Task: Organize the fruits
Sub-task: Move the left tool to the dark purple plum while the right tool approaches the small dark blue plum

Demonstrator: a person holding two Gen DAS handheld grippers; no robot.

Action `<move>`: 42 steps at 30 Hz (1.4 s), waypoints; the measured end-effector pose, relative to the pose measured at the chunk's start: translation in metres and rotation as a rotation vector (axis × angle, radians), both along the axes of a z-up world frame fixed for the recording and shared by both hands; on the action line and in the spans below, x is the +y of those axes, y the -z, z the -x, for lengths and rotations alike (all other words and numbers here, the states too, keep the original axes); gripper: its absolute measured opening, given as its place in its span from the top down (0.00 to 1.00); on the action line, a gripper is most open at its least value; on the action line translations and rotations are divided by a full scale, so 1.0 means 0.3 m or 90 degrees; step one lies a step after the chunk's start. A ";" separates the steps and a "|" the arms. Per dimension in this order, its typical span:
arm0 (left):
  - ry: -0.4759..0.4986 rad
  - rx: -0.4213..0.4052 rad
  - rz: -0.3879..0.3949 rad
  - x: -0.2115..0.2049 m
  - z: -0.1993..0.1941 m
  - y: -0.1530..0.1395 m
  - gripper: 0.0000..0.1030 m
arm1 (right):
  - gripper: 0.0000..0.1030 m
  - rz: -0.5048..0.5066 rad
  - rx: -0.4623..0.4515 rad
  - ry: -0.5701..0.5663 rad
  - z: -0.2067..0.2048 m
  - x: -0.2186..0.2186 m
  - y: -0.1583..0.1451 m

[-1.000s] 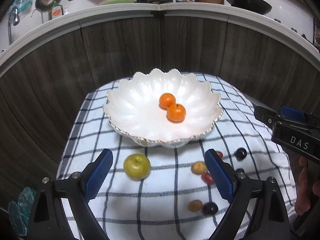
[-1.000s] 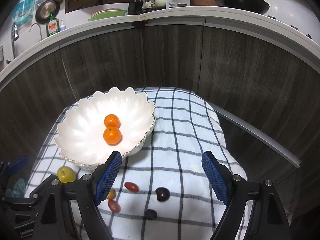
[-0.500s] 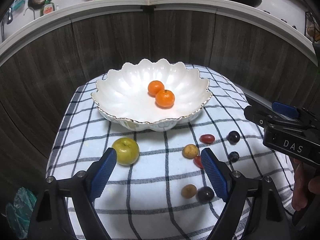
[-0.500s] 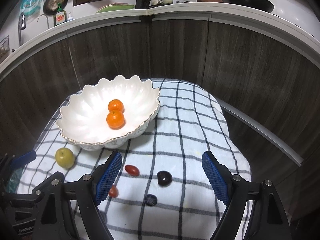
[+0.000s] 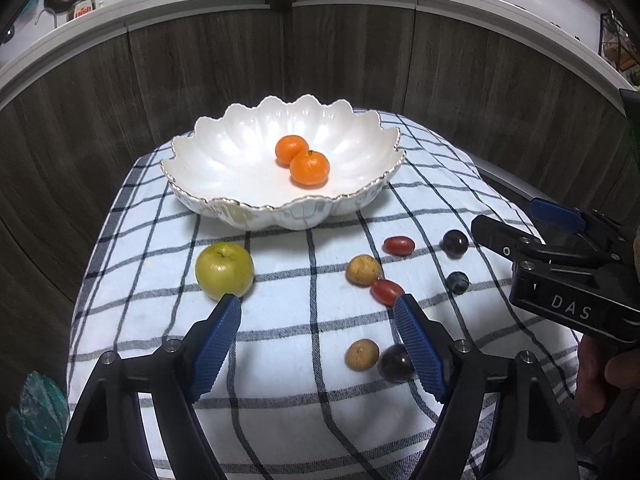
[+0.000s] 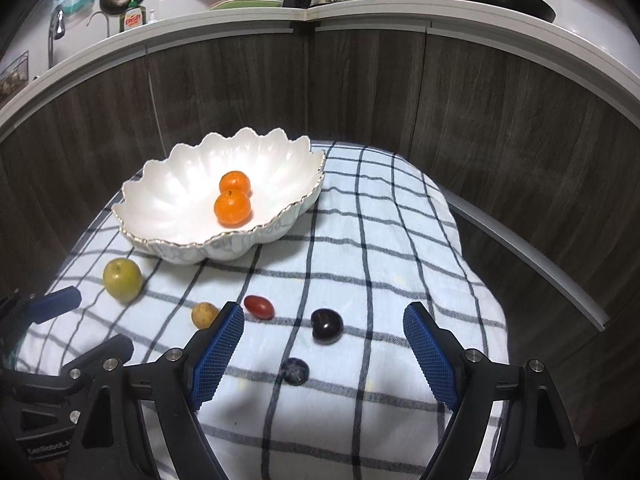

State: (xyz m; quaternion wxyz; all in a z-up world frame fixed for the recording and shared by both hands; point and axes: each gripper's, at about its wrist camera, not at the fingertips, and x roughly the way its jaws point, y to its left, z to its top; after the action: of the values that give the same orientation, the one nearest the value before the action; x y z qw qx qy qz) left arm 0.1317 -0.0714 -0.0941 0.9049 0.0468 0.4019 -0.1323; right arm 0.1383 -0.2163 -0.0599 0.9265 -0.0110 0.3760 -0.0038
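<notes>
A white scalloped bowl (image 5: 240, 184) (image 6: 168, 200) holds two mandarins (image 5: 309, 166) (image 6: 233, 209). On the checked cloth in front lie a green apple (image 5: 225, 269) (image 6: 122, 279), two tan fruits (image 5: 363, 270), two red grape tomatoes (image 5: 399, 245), dark plums (image 5: 455, 243) (image 6: 326, 326) and a blueberry (image 5: 457, 282) (image 6: 295, 371). My left gripper (image 5: 318, 308) hovers over bare cloth between apple and small fruits, its jaws closing with nothing between them. My right gripper (image 6: 323, 316) stands open above the dark plum, not touching it.
The cloth (image 6: 380, 240) drapes a small table that falls away on all sides. Dark wood panels (image 5: 240, 72) curve behind, topped by a white counter (image 6: 360, 12) with pans and bottles. A teal bag (image 5: 36, 412) sits low left. A hand (image 5: 600, 380) holds the right gripper.
Both grippers have sunk closer to the cloth and fruits. The left jaws have narrowed. The fruits and the bowl have not moved.
</notes>
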 end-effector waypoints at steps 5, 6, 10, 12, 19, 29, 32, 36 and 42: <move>0.003 0.012 0.005 -0.002 0.014 0.020 0.26 | 0.20 0.003 0.000 -0.006 0.013 0.006 0.018; 0.003 0.016 0.007 -0.003 0.021 0.022 0.28 | 0.20 0.003 0.000 -0.007 0.017 0.005 0.024; 0.009 0.029 0.010 -0.020 0.048 0.033 0.30 | 0.20 0.000 0.012 -0.012 0.025 0.000 0.053; 0.005 0.028 0.005 -0.033 0.065 0.034 0.30 | 0.20 -0.004 0.017 -0.017 0.027 -0.007 0.061; -0.043 0.046 0.014 -0.044 0.082 0.034 0.30 | 0.28 -0.006 0.019 -0.071 0.021 -0.009 0.059; -0.119 0.072 0.027 -0.094 0.107 0.049 0.30 | 0.34 -0.008 0.028 -0.163 0.015 -0.037 0.074; -0.134 0.073 0.026 -0.111 0.112 0.056 0.30 | 0.34 -0.009 0.030 -0.191 0.012 -0.044 0.079; -0.151 0.090 0.024 -0.132 0.112 0.081 0.30 | 0.36 -0.001 0.030 -0.233 0.008 -0.039 0.093; -0.150 0.084 0.027 -0.170 0.130 0.100 0.30 | 0.41 0.011 0.040 -0.284 -0.003 -0.030 0.120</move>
State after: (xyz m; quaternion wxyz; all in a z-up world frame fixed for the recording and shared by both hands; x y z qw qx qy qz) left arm 0.0926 -0.1223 -0.1243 0.8867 -0.0289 0.4601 -0.0362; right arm 0.1392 -0.2252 -0.0959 0.8921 -0.1022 0.3932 0.1979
